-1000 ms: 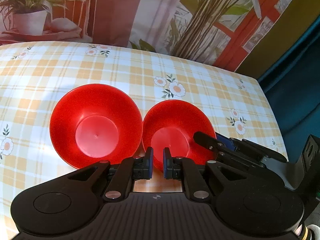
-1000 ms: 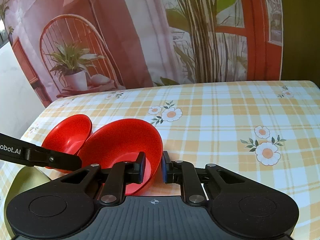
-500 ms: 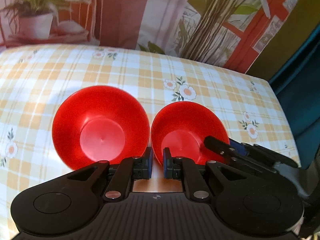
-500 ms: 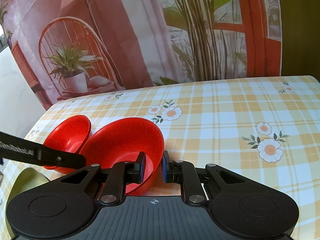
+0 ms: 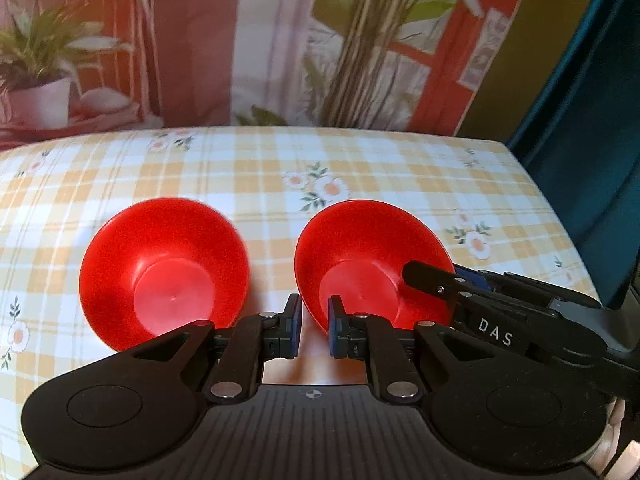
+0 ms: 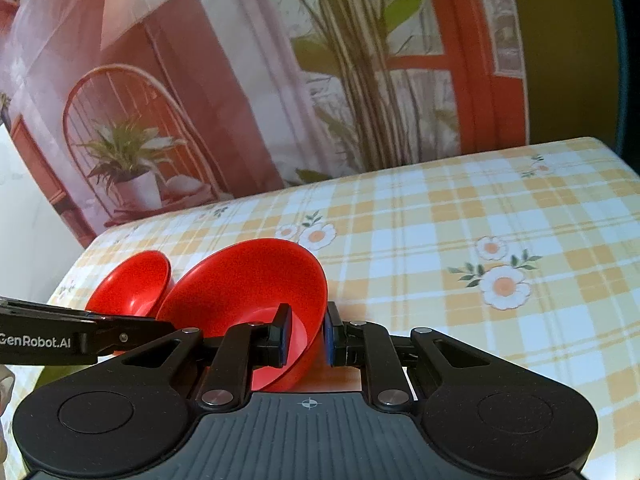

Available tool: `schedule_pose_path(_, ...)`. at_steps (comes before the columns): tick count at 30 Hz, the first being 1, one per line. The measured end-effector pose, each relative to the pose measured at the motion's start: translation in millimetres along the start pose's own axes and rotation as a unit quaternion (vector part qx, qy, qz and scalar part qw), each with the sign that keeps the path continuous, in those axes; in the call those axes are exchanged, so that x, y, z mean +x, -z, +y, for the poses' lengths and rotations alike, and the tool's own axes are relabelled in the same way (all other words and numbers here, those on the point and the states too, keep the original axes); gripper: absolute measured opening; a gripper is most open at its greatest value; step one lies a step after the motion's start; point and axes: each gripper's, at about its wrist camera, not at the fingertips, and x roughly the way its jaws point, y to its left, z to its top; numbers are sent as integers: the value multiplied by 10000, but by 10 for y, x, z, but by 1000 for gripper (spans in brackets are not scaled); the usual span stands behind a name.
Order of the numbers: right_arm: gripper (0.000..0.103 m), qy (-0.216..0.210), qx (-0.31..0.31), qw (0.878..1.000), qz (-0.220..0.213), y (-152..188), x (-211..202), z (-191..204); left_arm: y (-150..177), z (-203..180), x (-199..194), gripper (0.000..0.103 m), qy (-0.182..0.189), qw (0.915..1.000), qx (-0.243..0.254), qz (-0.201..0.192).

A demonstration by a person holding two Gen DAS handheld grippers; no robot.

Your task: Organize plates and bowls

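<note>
Two bowls (image 5: 164,268) side by side

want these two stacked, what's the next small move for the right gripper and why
Probably lift the right gripper a little. It is shut on the near wall of the right bowl, which rests on the tablecloth, and the other bowl sits apart to its left, open side up and empty, ready to take it.

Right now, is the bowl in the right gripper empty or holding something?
Empty: the held bowl shows bare red inside, with only the right gripper pinching its rim.
</note>
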Motion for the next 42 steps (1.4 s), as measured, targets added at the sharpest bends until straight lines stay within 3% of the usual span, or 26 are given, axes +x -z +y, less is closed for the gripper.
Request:
schedule_pose_path(8, 16, 22, 1, 9998, -190, -111, -167, 88, -14, 22, -240, 13, 238, 9991, 70, -331)
schedule_pose_path(13, 16, -52, -4, 9999, -156, -176, -159, 256, -17, 94, -372, 13, 184, 9984, 158, -516)
schedule_pose_path(25, 17, -149, -636, 9978, 92, -328, 144, 1038, -24, 763, -614, 16, 182, 9948, -173, -982)
schedule_pose_path(36, 19, 33, -1160, 9918, 538, -193, 492, 1461, 134, 1174, -538, 16, 61, 9936, -442, -1039)
schedule_pose_path(42, 21, 81, -1194, 9913, 543, -144, 542, 1515, 196, 1229, -488, 16, 40, 9948, -387, -938)
